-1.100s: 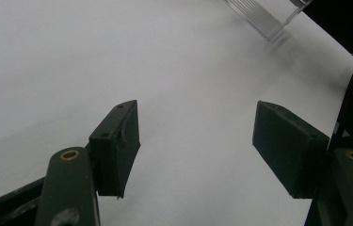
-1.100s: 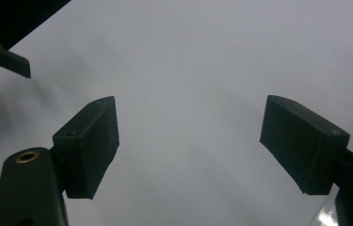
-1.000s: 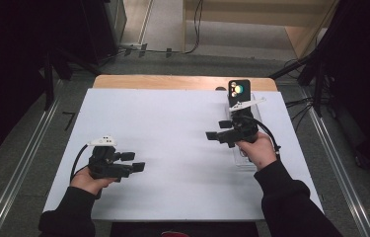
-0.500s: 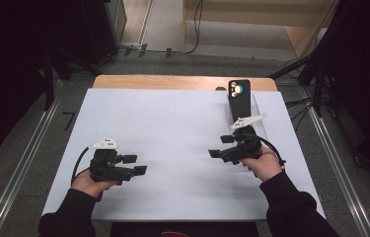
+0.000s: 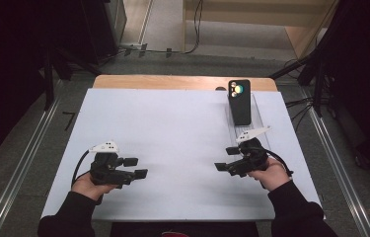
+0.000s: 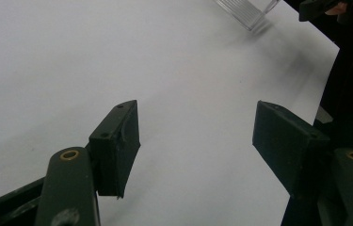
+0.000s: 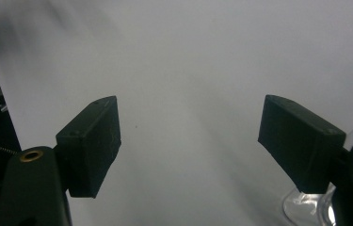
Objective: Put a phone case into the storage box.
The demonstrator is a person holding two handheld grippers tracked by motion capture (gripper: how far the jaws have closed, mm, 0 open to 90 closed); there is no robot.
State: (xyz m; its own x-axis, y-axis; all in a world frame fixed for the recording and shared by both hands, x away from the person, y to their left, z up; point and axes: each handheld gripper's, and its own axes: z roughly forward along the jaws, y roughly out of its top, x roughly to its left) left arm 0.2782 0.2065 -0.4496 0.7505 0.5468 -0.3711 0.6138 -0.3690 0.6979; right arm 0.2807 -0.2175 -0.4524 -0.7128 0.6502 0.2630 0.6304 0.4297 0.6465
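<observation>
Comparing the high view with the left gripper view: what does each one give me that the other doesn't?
The high view alone gives the black phone standing at the far end of the clear stand, both of the person's hands, and the floor around the table. The left gripper view alone gives a close look between the left gripper jaws: wide apart, nothing between them. Both share the white table, the clear stand's near end, and the right gripper.
</observation>
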